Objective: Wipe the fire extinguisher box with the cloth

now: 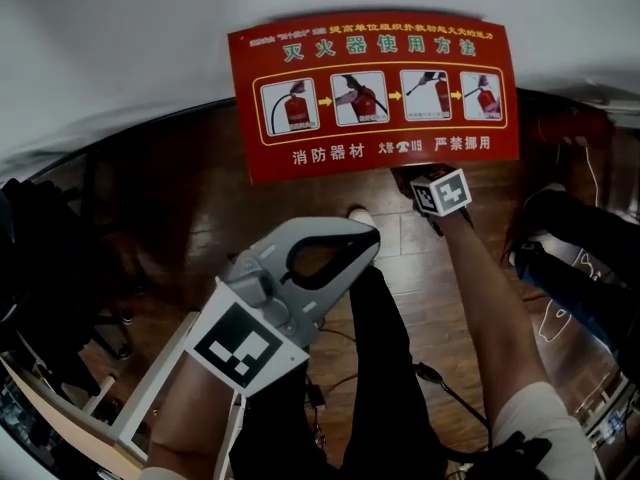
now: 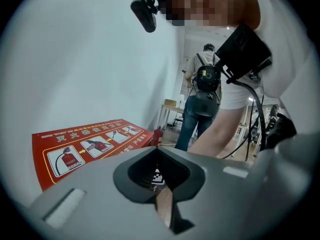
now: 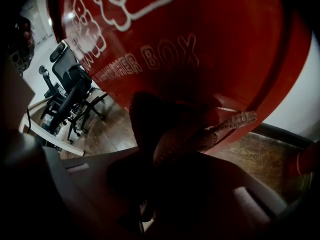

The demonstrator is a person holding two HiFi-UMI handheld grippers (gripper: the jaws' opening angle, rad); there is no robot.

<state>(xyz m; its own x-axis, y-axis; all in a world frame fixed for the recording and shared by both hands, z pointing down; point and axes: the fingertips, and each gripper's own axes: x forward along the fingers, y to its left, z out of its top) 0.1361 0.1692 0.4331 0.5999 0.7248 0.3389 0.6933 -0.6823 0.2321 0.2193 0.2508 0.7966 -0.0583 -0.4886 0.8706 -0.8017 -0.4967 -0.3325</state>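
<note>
Right gripper view, dim and close: the right gripper [image 3: 157,151] has its jaws clamped on one brownish speckled cloth [image 3: 200,136]. The bunched cloth is pressed against the red face of the fire extinguisher box [image 3: 200,44], just below the white lettering ending in "BOX". Behind, to the left, a black office chair [image 3: 70,84] stands on the wooden floor [image 3: 270,166] next to a white table [image 3: 42,131].

In the head view, the left gripper [image 1: 362,236] is raised in front of the person's dark trousers [image 1: 385,368], well apart from the box. Its two jaws meet at the tips and nothing sits between them. Its own view confirms this: only the person's forearm and the other gripper's marker cube show through the gap.

Beyond it, the single box stands against the white wall [image 1: 120,48]. Its top carries one label [image 1: 378,98] with four pictograms in a row. What the box holds cannot be seen.

Farthest off, the left gripper view shows a second person [image 2: 202,111] standing with a black backpack [image 2: 206,79].
</note>
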